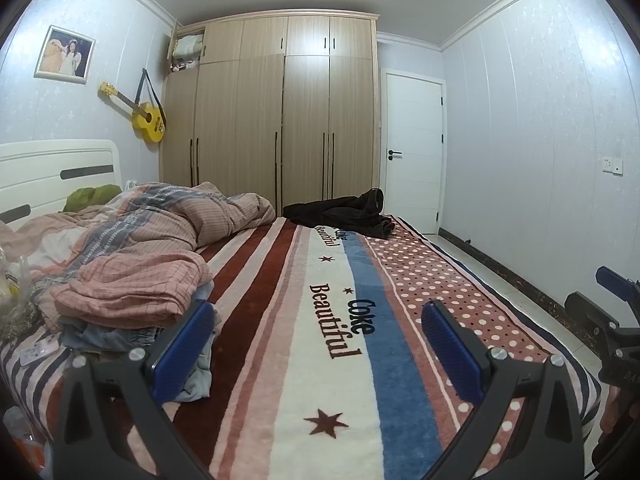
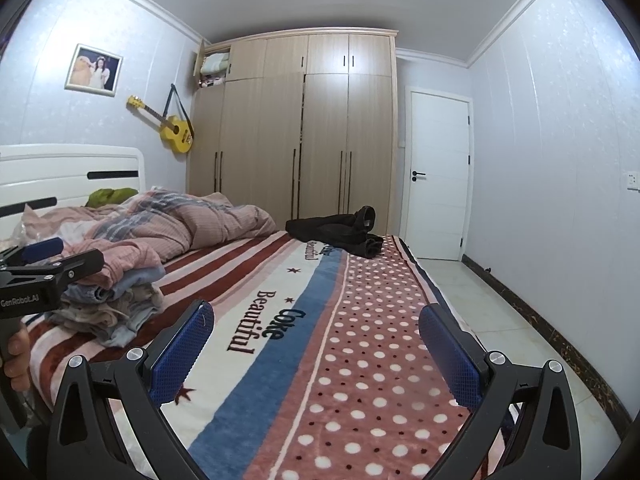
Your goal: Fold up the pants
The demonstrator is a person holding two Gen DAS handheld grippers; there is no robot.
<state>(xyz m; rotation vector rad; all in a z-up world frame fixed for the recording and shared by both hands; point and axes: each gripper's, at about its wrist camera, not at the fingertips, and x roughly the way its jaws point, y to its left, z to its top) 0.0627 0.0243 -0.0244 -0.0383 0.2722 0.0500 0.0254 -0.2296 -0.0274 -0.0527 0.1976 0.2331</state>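
Note:
A crumpled pair of dark pants (image 1: 340, 211) (image 2: 338, 230) lies at the far end of the bed, near the wardrobe. My left gripper (image 1: 318, 316) hovers open over the striped blanket (image 1: 288, 320) at the near end, far from the pants, nothing between its blue pads (image 1: 188, 344). My right gripper (image 2: 316, 316) is open too, above the dotted part of the blanket (image 2: 368, 340), with nothing held. Each gripper shows at the edge of the other's view: the right gripper's body (image 1: 612, 320), and the left gripper's body (image 2: 36, 276) with a hand on its handle.
A stack of folded clothes (image 1: 132, 304) (image 2: 112, 300) sits at the near left of the bed. A rumpled pink quilt (image 1: 160, 220) fills the left side toward the white headboard (image 1: 60, 172). Tiled floor (image 2: 500, 320) runs along the right, leading to a white door (image 2: 438, 176).

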